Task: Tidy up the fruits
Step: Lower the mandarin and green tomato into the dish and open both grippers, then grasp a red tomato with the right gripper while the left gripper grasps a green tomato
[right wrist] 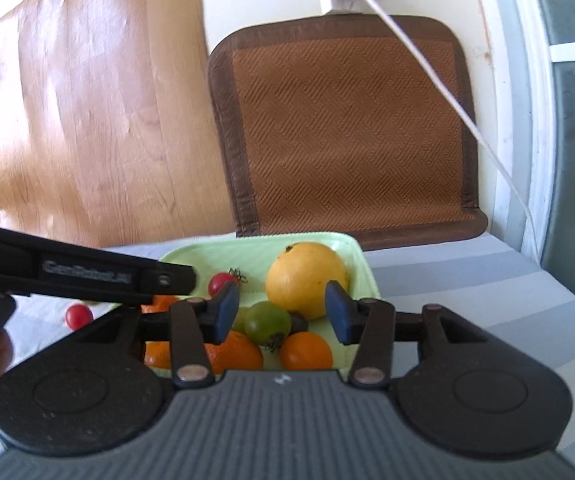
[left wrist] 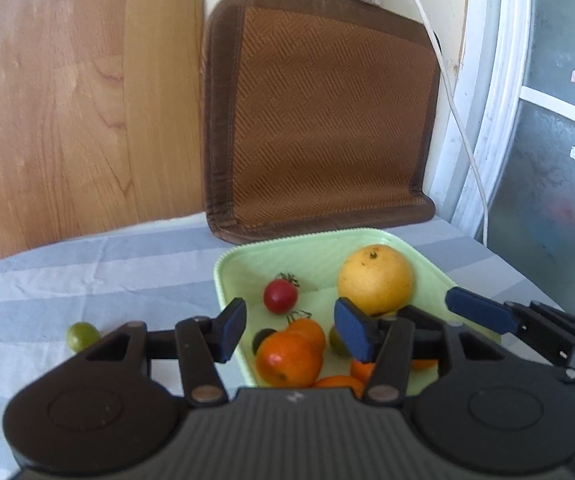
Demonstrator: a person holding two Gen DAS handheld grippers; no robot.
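On the table, covered with a grey-and-white striped cloth (left wrist: 127, 264), sits a pale green tray (left wrist: 231, 268), taken as the landmark. Behind the tray, a brown woven mat (left wrist: 319, 120) leans upright against the wall; a white cable (left wrist: 459, 120) runs down past the mat's right edge.

Tray contents, left wrist view: large yellow citrus (left wrist: 374, 278) at the far right part; red cherry tomato (left wrist: 280, 296) with green calyx left of it, apart from it; orange tomatoes (left wrist: 289, 354) clustered at the near part, touching each other. Right wrist view adds a green tomato (right wrist: 267, 322) just in front of the yellow citrus, and a small orange tomato (right wrist: 306, 350) at the near edge.

Outside the tray: a small green fruit (left wrist: 82, 336) on the cloth to the left, well apart from the rim; a second red cherry tomato (right wrist: 78, 317) also left of the tray, on the cloth.

Left hand-held gripper (left wrist: 293, 330): jaws spread wide, nothing between them, positioned over the tray's near-left part above the orange cluster. Right hand-held gripper (right wrist: 283, 312): jaws likewise spread, empty, positioned over the tray's near part, with the green tomato showing between the blue pads (right wrist: 337, 314). It enters the left view from the tray's right side.
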